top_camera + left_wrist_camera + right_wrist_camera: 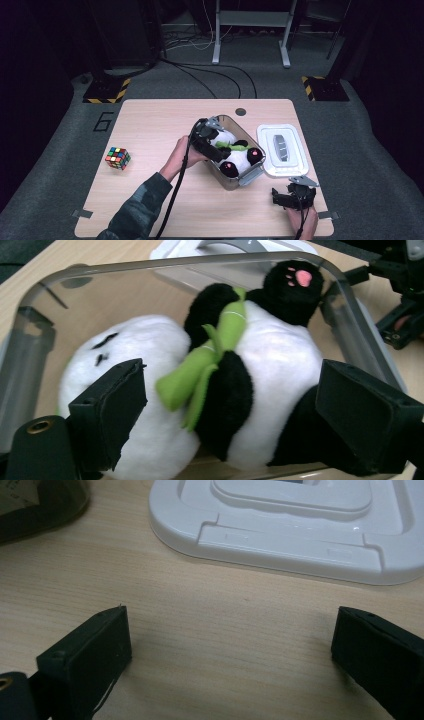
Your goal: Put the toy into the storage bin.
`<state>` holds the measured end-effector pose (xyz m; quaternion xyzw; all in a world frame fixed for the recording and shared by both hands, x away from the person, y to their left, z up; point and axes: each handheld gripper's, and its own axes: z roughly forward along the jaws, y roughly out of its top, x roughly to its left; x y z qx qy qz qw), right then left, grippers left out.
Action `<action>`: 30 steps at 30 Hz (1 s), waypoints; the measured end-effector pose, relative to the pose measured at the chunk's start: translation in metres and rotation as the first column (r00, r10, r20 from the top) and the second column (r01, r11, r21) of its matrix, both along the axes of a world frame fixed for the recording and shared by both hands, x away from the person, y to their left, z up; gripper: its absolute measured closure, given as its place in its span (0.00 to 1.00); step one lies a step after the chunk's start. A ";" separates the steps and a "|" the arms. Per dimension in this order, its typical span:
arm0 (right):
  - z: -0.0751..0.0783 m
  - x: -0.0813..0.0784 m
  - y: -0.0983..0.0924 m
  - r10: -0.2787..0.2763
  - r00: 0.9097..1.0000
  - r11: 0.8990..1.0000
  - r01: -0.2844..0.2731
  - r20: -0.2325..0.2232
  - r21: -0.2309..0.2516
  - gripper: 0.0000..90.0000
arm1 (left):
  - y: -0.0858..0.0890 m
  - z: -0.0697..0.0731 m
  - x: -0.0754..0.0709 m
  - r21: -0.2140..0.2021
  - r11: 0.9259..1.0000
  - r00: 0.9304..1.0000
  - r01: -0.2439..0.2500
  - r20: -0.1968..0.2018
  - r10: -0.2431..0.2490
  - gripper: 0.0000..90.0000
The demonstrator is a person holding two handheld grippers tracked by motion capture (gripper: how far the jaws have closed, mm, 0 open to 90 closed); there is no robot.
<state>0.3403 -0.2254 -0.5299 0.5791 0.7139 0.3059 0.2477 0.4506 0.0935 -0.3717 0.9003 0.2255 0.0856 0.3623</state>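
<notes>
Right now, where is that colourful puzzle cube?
In the high view, the puzzle cube sits alone near the table's left edge, left of the person's left forearm.

We cannot see the panda's (280, 365) lower body behind the bin (30, 340) rim; the lid (300, 530) beside the bin is cropped.
</notes>
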 end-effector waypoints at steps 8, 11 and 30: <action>0.000 0.000 0.000 0.000 1.000 1.000 0.000 0.000 0.000 0.02 | -0.008 -0.002 -0.010 0.043 0.999 0.999 0.034 0.005 -0.034 0.13; 0.000 0.000 0.000 0.000 1.000 1.000 0.000 -0.001 -0.001 0.02 | -0.012 -0.006 -0.012 0.060 0.998 0.999 0.032 0.023 -0.033 0.13; 0.000 0.000 0.000 0.000 1.000 1.000 0.000 -0.001 0.000 0.02 | -0.028 -0.022 -0.010 0.126 0.991 0.999 0.034 0.032 -0.038 0.13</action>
